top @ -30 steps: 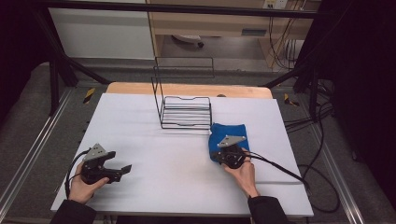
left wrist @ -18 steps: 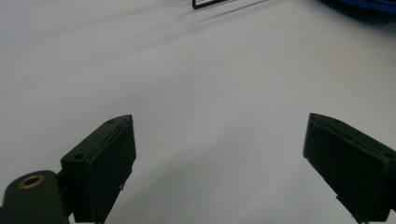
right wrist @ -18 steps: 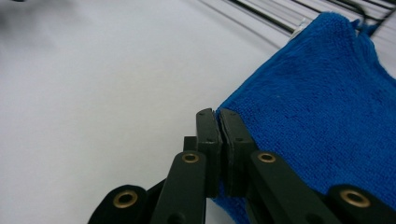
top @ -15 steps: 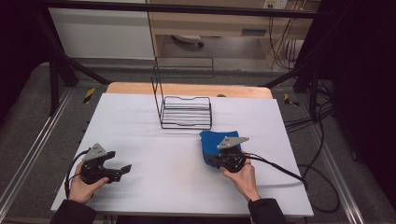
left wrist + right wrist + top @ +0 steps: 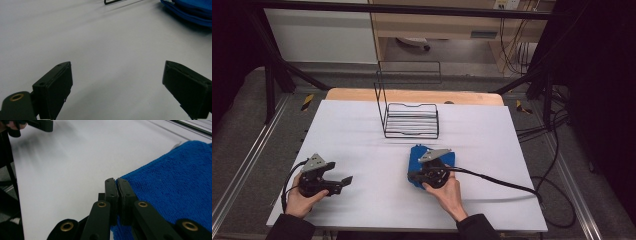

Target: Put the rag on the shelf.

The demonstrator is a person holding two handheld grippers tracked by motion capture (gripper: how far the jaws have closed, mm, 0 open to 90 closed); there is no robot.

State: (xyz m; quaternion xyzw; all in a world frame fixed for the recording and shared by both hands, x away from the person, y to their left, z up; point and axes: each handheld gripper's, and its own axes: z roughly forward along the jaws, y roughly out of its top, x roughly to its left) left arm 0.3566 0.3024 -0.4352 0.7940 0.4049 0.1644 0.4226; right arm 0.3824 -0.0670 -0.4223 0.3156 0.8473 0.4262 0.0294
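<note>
The white worktop (image 5: pixel 492 145) carries everything; its far edge shows a strip of bare wood, and its near edge is cut off by the bottom of the high view. Toward the back stands a black wire rack (image 5: pixel 410 119), its tall upright frame thin and hard to trace against the dim floor behind. In the left gripper view just one corner of the rack (image 5: pixel 113 1) enters at the top edge.

Nearer the person, right of centre, lies a blue cloth (image 5: pixel 416 162), mostly covered by the right claw (image 5: pixel 413 176) and the hand holding it, so its full outline cannot be made out. In the right gripper view the cloth (image 5: pixel 175 182) runs off the right edge, and the right claw (image 5: pixel 116 182) has its jaws pressed together on the cloth's edge, though how much fabric sits between them is hidden.

The left claw (image 5: pixel 346 180) rests low at the worktop's left, well apart from the cloth. In the left gripper view the left claw (image 5: pixel 117 77) stands wide with nothing between its jaws, the cloth (image 5: pixel 192 11) clipped by the top right corner.
</note>
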